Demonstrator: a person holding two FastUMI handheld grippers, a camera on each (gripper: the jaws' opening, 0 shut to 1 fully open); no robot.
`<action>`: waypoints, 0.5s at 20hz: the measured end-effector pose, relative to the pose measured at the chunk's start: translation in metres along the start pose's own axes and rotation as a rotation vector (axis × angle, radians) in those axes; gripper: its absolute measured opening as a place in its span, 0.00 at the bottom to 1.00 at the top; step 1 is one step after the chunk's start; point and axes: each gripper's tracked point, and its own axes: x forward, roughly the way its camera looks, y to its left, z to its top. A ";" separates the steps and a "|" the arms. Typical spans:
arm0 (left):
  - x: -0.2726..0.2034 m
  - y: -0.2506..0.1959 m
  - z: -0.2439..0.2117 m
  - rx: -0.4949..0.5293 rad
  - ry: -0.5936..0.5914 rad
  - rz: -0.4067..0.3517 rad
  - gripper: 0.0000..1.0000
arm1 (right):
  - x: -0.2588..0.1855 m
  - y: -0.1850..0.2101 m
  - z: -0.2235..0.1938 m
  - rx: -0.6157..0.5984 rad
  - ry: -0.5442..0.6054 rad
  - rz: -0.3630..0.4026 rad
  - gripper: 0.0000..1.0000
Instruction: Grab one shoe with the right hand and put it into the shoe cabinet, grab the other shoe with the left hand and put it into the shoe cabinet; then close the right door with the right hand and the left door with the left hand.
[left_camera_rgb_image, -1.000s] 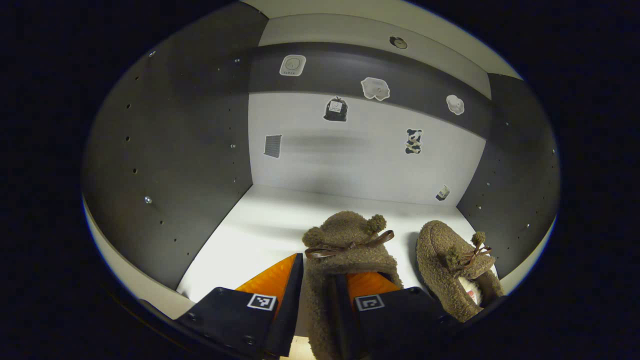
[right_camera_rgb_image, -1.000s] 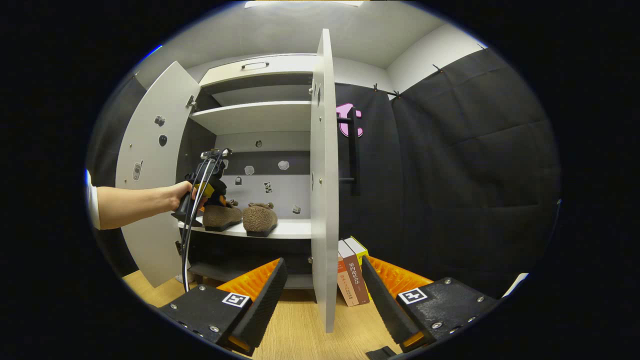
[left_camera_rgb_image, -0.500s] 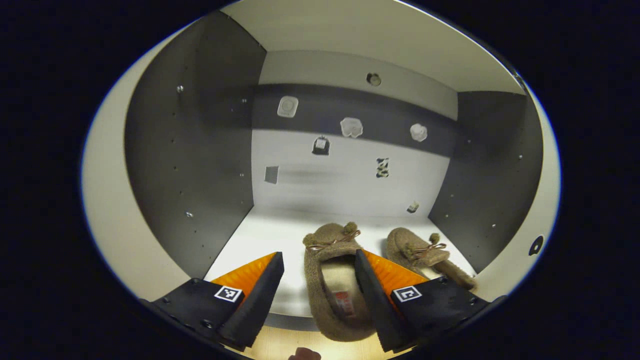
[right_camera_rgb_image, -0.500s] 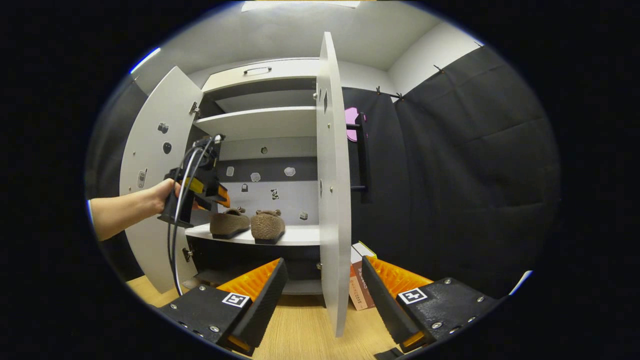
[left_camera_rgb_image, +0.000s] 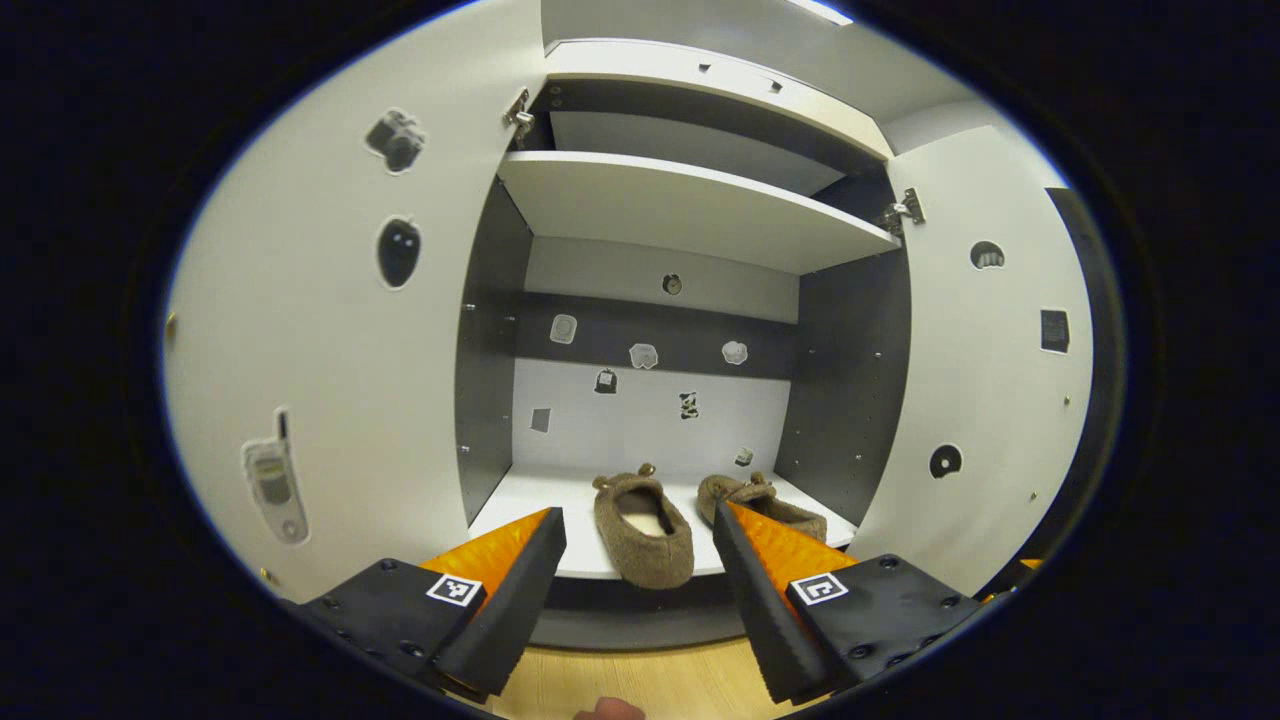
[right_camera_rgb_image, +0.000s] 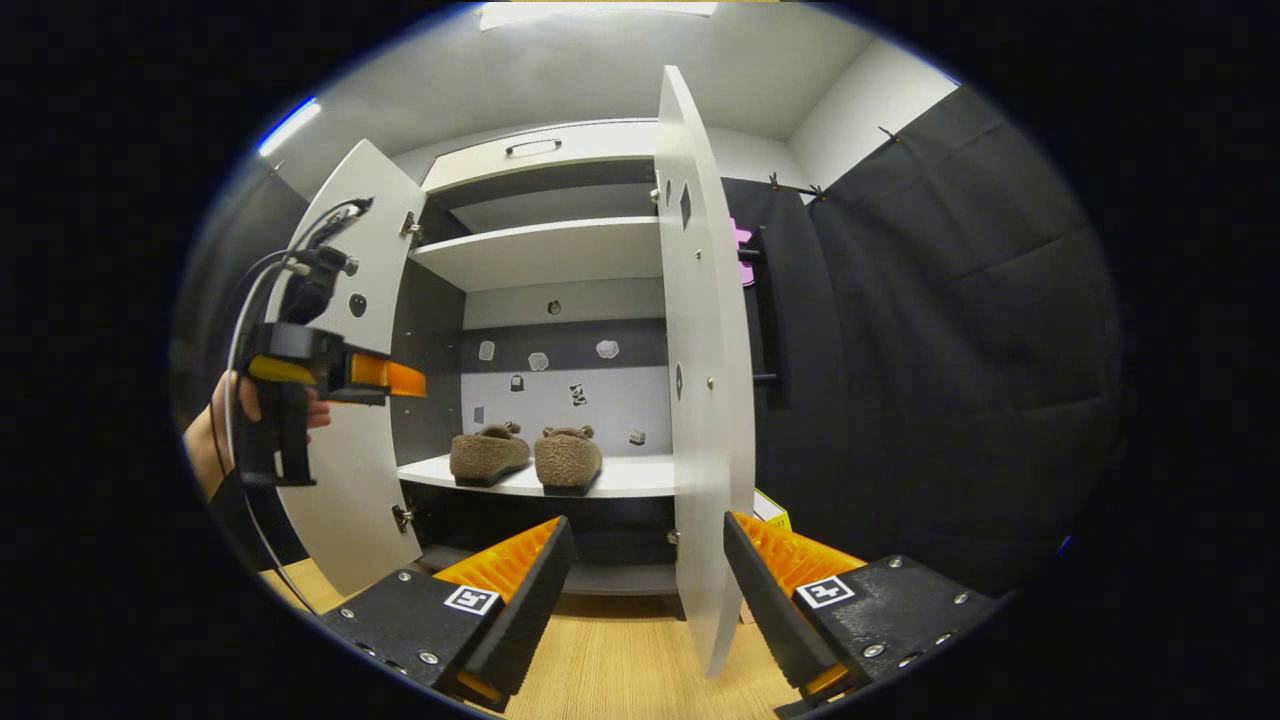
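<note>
Pale wood floor (right_camera_rgb_image: 610, 670) under a white shoe cabinet (left_camera_rgb_image: 690, 205), dark booth cloth to its right. 2 brown fuzzy shoes on the lower shelf (right_camera_rgb_image: 620, 478), side by side, just apart: left shoe (left_camera_rgb_image: 642, 528) and right shoe (left_camera_rgb_image: 765, 503), both toes inward. Placing step judged done for both; 2 door closings left.

Right door (right_camera_rgb_image: 700, 400) swung wide open, edge-on toward the right gripper (right_camera_rgb_image: 645, 585), whose fingers stand apart with nothing between, the door's lower edge in line with the gap. Left door (left_camera_rgb_image: 340, 330) also wide open, stickers on its inner face. Left gripper (left_camera_rgb_image: 635, 580) held clear of the shelf, fingers spread and empty; seen from the right gripper view at the far left, in a hand (right_camera_rgb_image: 215, 430) in front of the left door.

Small stickers across the back panel (left_camera_rgb_image: 640, 420). Something yellow (right_camera_rgb_image: 772, 508) low behind the right door, too hidden to name. Nothing seen blocking either door's swing, though shoe heels sit near the shelf's front edge; likely clear, worth watching.
</note>
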 end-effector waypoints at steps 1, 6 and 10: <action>-0.016 0.004 -0.013 -0.002 0.004 0.018 0.94 | 0.000 0.003 -0.002 0.001 0.002 0.007 0.92; -0.080 0.034 -0.071 -0.040 -0.006 0.143 0.97 | -0.005 0.011 -0.013 0.020 0.010 0.013 0.92; -0.113 0.042 -0.113 -0.045 -0.006 0.180 0.97 | -0.009 0.012 -0.024 0.012 0.029 0.008 0.92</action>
